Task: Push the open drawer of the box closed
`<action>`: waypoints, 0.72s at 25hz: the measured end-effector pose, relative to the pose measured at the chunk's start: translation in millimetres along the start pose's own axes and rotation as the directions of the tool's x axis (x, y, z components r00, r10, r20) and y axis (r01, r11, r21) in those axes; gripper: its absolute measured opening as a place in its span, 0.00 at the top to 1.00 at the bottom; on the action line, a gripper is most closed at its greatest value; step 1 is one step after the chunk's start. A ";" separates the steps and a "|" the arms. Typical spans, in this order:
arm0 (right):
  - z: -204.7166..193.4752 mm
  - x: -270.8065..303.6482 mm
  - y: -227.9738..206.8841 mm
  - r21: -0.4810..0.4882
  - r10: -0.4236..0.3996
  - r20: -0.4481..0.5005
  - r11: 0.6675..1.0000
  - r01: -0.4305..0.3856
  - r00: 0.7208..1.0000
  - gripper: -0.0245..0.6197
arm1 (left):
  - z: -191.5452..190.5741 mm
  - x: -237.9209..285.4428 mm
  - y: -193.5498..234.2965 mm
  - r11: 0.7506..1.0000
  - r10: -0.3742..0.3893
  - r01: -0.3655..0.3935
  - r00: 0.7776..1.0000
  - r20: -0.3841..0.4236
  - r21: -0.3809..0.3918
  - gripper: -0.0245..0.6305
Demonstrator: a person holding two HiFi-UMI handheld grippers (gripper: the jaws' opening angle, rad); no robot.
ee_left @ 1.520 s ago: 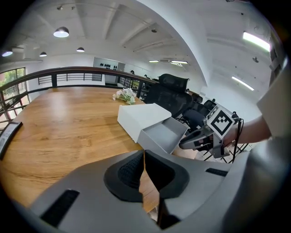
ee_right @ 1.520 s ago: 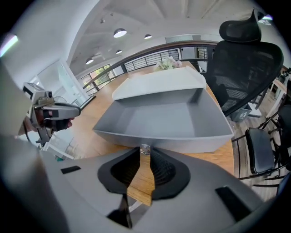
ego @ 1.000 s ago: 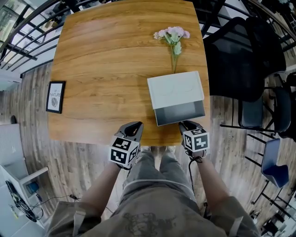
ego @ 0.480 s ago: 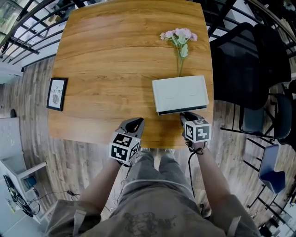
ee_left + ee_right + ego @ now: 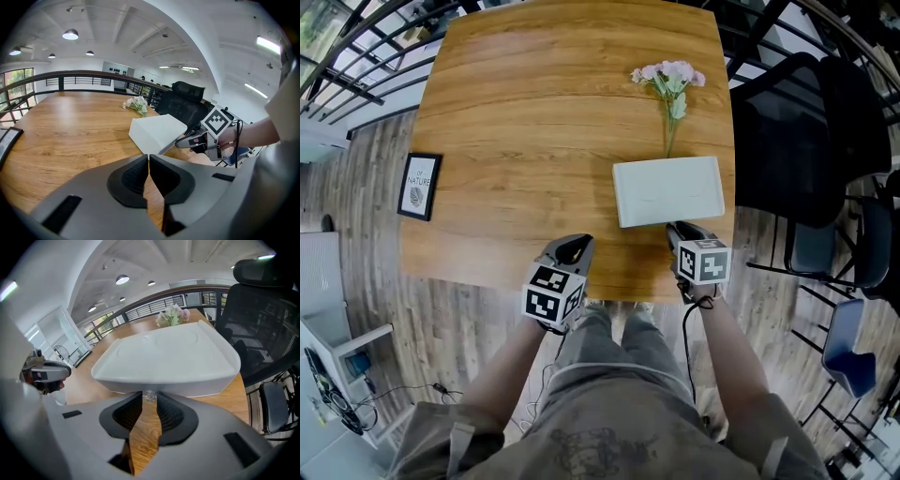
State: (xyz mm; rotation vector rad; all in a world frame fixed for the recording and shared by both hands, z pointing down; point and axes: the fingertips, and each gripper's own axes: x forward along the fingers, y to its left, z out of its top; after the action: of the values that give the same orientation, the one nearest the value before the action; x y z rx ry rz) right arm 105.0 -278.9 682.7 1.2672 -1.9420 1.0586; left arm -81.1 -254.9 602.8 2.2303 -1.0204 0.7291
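Observation:
The white box (image 5: 667, 190) sits near the table's right front corner with its drawer pushed in flush. My right gripper (image 5: 680, 228) is at the box's front face (image 5: 168, 376). Its jaws are opening, and the drawer's small clear knob (image 5: 149, 395) sits at the gap between the tips without being pinched. My left gripper (image 5: 572, 246) hovers over the table's near edge to the left of the box, shut and empty, with its tips (image 5: 148, 161) meeting. In the left gripper view the box (image 5: 154, 133) and the right gripper (image 5: 182, 142) appear ahead to the right.
The wooden table (image 5: 534, 112) holds a bunch of pink flowers (image 5: 667, 80) just behind the box and a small framed picture (image 5: 419, 186) at the left edge. A black office chair (image 5: 797, 122) stands close to the table's right side. Railings run behind the table.
The drawer stood open a second ago and is now shut into the box. My right gripper moved forward with it to the box's front. The left gripper has barely moved.

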 end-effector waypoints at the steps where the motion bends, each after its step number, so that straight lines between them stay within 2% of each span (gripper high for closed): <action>1: 2.4 -3.2 -0.1 0.003 -0.004 0.005 1.000 0.004 1.000 0.78 | 1.1 -0.6 -0.4 1.000 0.001 -0.001 1.000 0.003 0.001 0.92; 5: 10.9 -25.6 0.9 0.002 -0.016 -0.014 1.000 0.016 1.000 0.77 | 11.2 -5.6 -4.8 1.000 0.000 0.000 1.000 0.025 0.012 0.92; 7: 18.1 -40.1 4.4 -0.002 0.001 0.001 1.000 -0.001 1.000 0.81 | 19.1 -8.9 -7.5 1.000 0.002 -0.002 0.999 0.039 0.023 0.92; 13: 62.2 -94.0 22.0 -0.047 0.069 0.161 0.997 -0.062 0.985 0.87 | 57.6 -28.9 -11.8 0.994 0.032 -0.042 0.994 0.107 0.097 0.92; 18: 104.2 -150.1 40.2 -0.107 0.109 0.317 0.991 -0.078 0.942 0.88 | 94.6 -56.3 -15.1 0.985 0.058 -0.087 0.980 0.189 0.151 0.92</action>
State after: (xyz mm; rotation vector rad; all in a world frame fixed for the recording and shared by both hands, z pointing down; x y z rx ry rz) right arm 119.5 -289.6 496.5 1.3755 -2.2879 0.8323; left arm -78.2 -284.7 495.9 2.4455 -1.1743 0.6653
